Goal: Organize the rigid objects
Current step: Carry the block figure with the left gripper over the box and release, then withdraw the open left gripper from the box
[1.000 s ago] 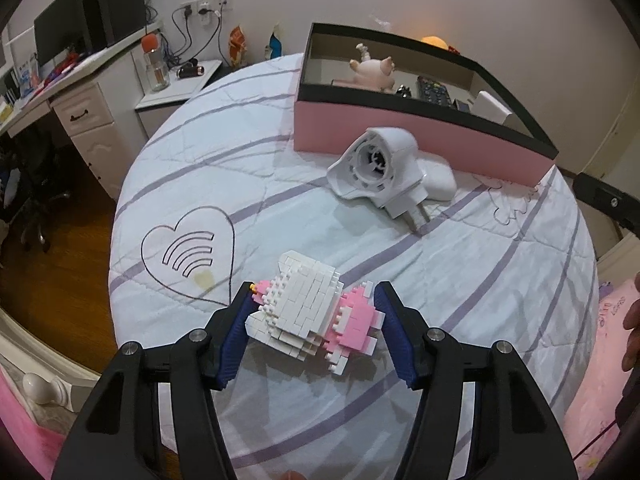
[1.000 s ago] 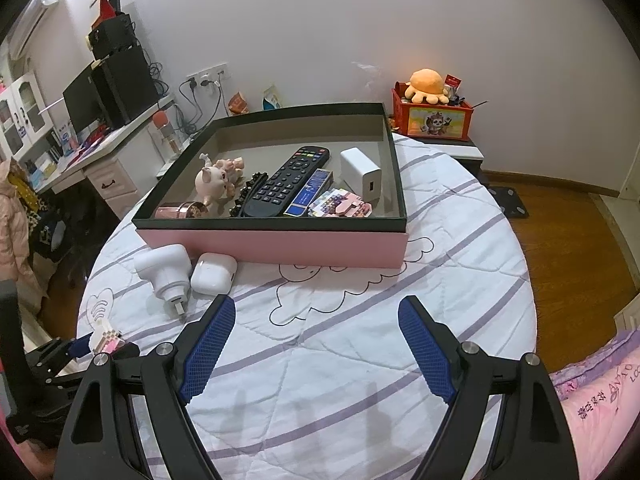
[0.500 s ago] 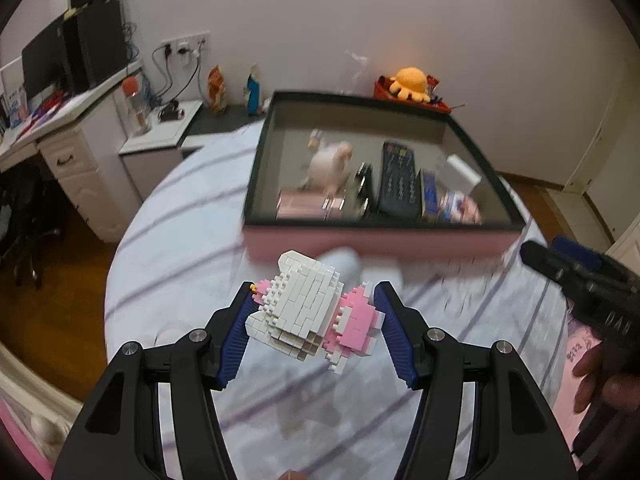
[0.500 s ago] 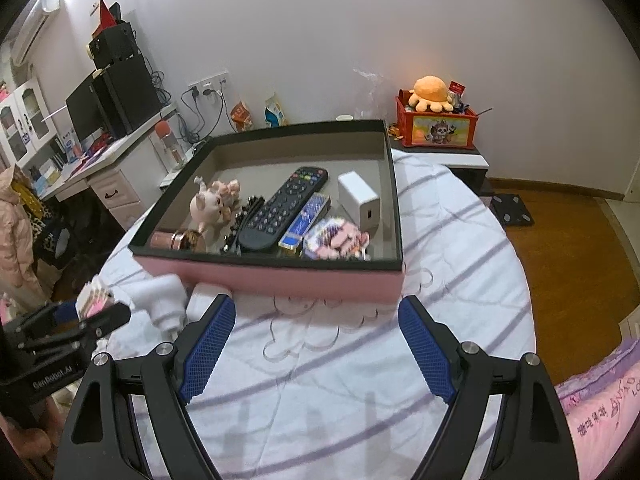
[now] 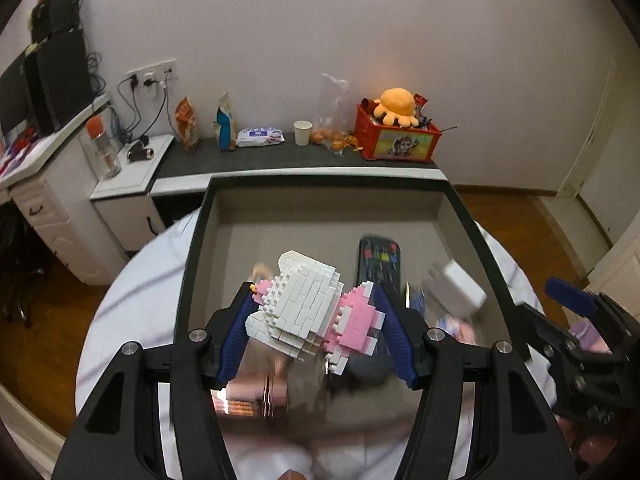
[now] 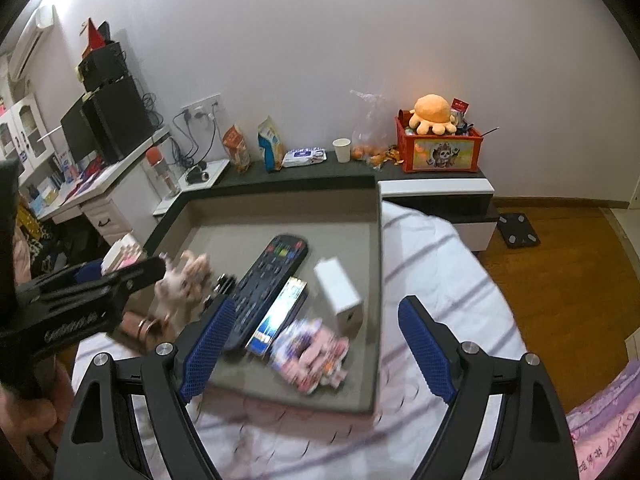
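My left gripper (image 5: 316, 320) is shut on a white and pink brick figure (image 5: 308, 304) and holds it in the air above the near half of the pink box (image 5: 192, 256), which has a black rim and a grey floor. Inside the box lie a black remote (image 6: 272, 276), a white charger block (image 6: 338, 292), a blue card pack (image 6: 280, 312), a pig figurine (image 6: 184, 280) and a pink brick piece (image 6: 312, 352). My right gripper (image 6: 318, 340) is open and empty over the box's near right corner.
The box sits on a round surface under a white striped cover (image 6: 448, 280). Behind it runs a dark shelf with a red crate and orange plush (image 6: 436, 136), a paper cup (image 6: 342, 150) and snack bags. A desk (image 5: 48, 184) stands left, with wood floor to the right.
The left gripper has lifted the brick figure off the striped cover and carried it forward over the box. The right gripper has also come closer to the box, its jaws unchanged.
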`<state>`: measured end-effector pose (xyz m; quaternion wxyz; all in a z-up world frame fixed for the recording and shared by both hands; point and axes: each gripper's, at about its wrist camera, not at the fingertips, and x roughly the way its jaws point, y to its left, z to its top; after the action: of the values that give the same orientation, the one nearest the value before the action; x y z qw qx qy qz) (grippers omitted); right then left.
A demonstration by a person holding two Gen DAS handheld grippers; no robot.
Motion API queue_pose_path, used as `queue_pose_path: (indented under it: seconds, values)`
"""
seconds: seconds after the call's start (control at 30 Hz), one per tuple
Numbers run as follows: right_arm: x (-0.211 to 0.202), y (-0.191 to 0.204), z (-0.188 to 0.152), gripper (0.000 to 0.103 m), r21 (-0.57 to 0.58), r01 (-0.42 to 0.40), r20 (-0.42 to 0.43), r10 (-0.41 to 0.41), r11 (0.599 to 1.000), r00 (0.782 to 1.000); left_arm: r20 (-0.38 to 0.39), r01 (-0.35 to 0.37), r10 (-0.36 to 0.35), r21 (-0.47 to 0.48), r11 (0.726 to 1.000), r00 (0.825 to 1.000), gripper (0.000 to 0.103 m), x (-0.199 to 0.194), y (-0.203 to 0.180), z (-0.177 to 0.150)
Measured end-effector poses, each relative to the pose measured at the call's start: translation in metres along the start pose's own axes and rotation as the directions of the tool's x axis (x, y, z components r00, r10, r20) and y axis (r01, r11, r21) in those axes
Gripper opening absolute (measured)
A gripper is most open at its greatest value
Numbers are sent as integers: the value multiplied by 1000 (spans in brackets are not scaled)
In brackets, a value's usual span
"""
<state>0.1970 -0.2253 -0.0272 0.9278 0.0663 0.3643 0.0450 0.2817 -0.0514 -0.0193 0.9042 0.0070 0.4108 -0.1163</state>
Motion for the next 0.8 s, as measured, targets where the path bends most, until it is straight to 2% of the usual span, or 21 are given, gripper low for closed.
queue_pose_path:
  seconds: [0.37, 0.73, 0.8]
  values:
    - [55, -15, 31, 85, -6, -2, -55, 2, 1000, 998, -89, -37, 36, -5, 999, 995, 61, 84, -16, 53]
    - [85, -17, 40, 85, -25, 28, -120, -31, 999, 992, -181, -93, 90, -8, 996, 979, 63, 124, -11, 52]
    - [88, -17, 39, 85, -27, 36, -130, -39, 999, 991, -190, -94, 91, -8, 996, 978, 72, 125, -9, 50]
